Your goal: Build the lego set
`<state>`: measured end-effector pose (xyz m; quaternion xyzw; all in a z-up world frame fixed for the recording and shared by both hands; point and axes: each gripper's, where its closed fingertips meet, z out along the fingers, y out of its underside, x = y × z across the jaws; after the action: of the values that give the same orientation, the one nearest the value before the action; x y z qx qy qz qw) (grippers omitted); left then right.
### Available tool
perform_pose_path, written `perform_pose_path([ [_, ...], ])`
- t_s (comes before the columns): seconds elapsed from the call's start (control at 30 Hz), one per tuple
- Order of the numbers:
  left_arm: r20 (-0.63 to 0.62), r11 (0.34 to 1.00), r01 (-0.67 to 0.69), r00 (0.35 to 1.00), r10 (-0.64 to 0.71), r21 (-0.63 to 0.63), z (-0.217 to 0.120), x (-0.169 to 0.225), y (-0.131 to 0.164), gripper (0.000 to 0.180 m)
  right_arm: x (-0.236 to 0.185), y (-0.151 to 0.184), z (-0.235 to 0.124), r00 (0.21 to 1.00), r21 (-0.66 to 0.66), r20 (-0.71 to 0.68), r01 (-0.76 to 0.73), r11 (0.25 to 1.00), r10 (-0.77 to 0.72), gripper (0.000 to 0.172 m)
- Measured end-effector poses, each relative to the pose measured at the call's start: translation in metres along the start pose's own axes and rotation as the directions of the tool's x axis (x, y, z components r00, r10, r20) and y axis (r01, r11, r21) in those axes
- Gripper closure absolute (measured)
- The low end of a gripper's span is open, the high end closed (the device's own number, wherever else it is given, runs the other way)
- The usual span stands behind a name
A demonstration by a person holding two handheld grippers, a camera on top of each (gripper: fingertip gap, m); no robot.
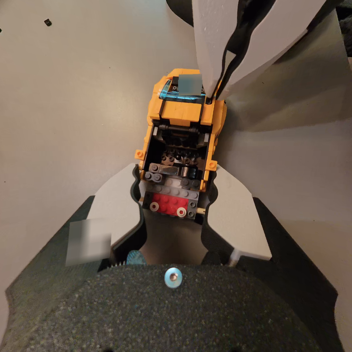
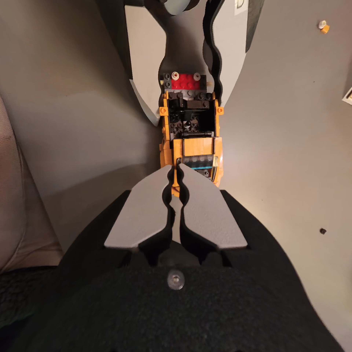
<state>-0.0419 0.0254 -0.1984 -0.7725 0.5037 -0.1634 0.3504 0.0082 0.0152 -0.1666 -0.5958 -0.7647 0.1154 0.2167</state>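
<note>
One orange brick-built car [image 1: 182,122] sits on the grey bench [image 1: 66,114], and two hand-held grippers meet it from opposite ends. The car's long axis runs straight along the line between them. Its unfinished end, with a red studded plate [image 1: 170,204] and two pale round pieces on it, points at the left hand-held gripper [image 1: 172,182]. Its finished orange end with the tinted blue windscreen [image 1: 171,95] points toward the right hand-held gripper [image 2: 175,167]. The middle of the car is open, showing dark studded pieces inside.

The left hand-held gripper is spread wide around the car's unfinished end, one finger on each side of the body. Its dark pads lie right against the sides, though whether they press or only flank the car I cannot tell.

The right hand-held gripper has its two grey fingers [image 2: 152,190] drawn nearly together, pinching a thin black strip [image 2: 178,162] along the orange edge beside the windscreen.

Loose on the bench lie three small bits: one dark piece [image 1: 48,22] in the left view, and in the right view one orange-and-white piece [image 2: 323,27] and another dark one [image 2: 322,231].
</note>
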Motion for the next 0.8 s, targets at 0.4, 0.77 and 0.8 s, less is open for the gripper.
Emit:
perform_pose_path([
  [0.4, 0.004, 1.000, 0.006, 1.000, -0.006, -0.005, 0.000, 0.000, 0.000, 0.111, 0.001, 0.001, 0.001, 0.998, -0.110, 0.069, -0.007, 0.994, 0.014, 0.170],
  [0.77, 0.010, 1.000, 0.031, 0.999, -0.031, 0.006, -0.001, -0.001, 0.000, 0.111, 0.005, -0.009, -0.011, 0.995, 0.059, 0.040, -0.094, 0.994, 0.092, 0.155],
  [0.8, 0.022, 0.999, 0.049, 0.999, -0.049, 0.001, -0.001, -0.002, 0.000, 0.111, 0.007, -0.010, -0.012, 0.995, 0.063, 0.005, -0.101, 0.993, 0.101, 0.151],
])
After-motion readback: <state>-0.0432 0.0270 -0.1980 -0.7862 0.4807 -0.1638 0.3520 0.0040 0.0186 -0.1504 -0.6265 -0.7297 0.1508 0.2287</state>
